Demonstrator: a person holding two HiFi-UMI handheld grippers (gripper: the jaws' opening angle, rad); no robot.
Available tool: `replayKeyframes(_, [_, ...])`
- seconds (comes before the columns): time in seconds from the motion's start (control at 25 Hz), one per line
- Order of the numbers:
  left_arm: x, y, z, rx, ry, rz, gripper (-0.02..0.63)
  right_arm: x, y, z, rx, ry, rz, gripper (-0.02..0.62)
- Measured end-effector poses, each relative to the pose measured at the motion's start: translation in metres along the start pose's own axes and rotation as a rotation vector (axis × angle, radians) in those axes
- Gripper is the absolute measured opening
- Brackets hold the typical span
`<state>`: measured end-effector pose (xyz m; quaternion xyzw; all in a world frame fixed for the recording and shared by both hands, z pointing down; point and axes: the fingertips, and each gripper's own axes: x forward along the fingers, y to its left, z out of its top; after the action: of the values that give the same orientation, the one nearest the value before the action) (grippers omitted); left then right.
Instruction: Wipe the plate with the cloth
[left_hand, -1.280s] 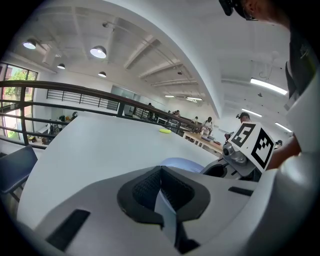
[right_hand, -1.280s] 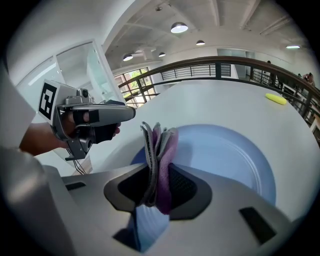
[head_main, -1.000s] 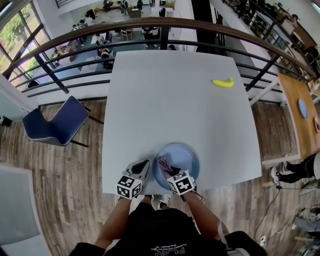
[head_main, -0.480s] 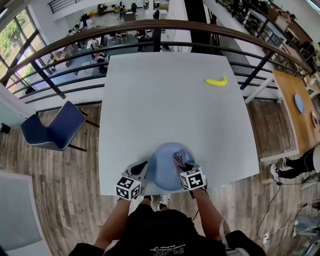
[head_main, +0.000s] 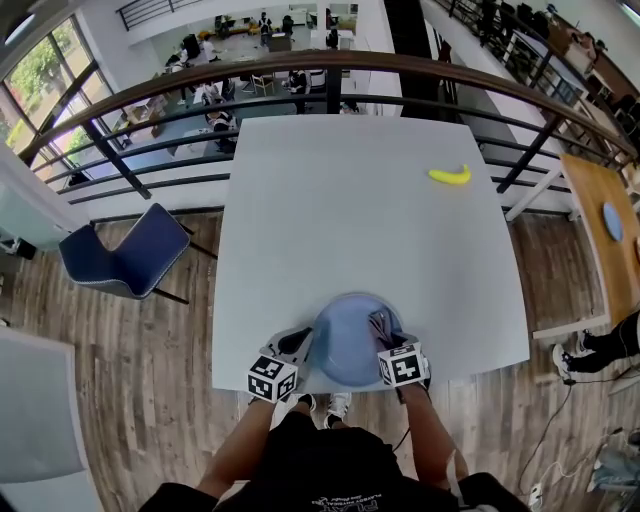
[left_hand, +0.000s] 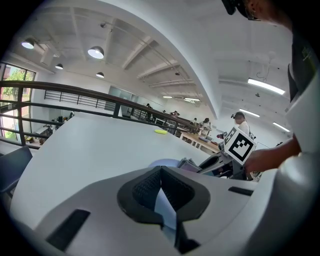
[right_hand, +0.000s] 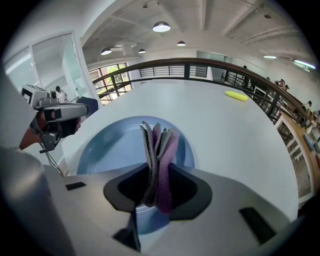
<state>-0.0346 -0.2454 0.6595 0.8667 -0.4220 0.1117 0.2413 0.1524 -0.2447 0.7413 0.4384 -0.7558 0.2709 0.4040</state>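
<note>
Right gripper (right_hand: 157, 195): jaws closed tight on a folded grey-and-purple cloth (right_hand: 158, 145). The folds stand up out of the pads and hang over the right part of a round pale-blue plate (right_hand: 112, 147). The head view puts the cloth (head_main: 381, 324) at the plate's right rim, with the right gripper (head_main: 386, 338) just behind it. Whether the cloth presses on the surface cannot be told.

Left gripper (left_hand: 161, 195): jaws pinched nearly together on the plate's (left_hand: 164, 207) rim, a thin blue edge showing between the pads. The head view agrees: left gripper (head_main: 299, 345) at the plate's (head_main: 345, 330) near-left edge.

The plate sits at the near edge of the pale grey table (head_main: 340, 220). A yellow banana (head_main: 450, 176) lies well apart, far right.

Judgement: the wiping step is in hand, with the plate steadied. The next move likely calls for drawing the cloth across the centre toward the left, pressed flat. The left grip must stay firm so the plate does not slide off the table edge.
</note>
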Motion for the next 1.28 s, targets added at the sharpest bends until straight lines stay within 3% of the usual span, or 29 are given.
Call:
replayKeyframes(0.16, [-0.007, -0.003, 0.001, -0.003, -0.005, 0.007, 0.012, -0.006, 0.011, 0.009, 0.005, -0.039, 0.016, 0.118])
replayKeyframes(0.36, [-0.02, 0.001, -0.001, -0.011, -0.014, 0.035, 0.012, -0.009, 0.06, 0.026, -0.057, -0.092, 0.105, 0.118])
replayKeyframes(0.52, [-0.029, 0.004, -0.002, -0.016, -0.02, 0.049, 0.012, -0.004, 0.106, 0.03, -0.106, -0.086, 0.182, 0.118])
replayKeyframes(0.8, [-0.042, 0.011, -0.009, -0.045, -0.022, 0.087, 0.012, -0.003, 0.149, 0.022, -0.158, -0.038, 0.256, 0.118])
replayKeyframes(1.28, [-0.037, 0.004, -0.009, -0.051, -0.024, 0.061, 0.012, -0.006, 0.136, -0.007, -0.148, 0.041, 0.236, 0.118])
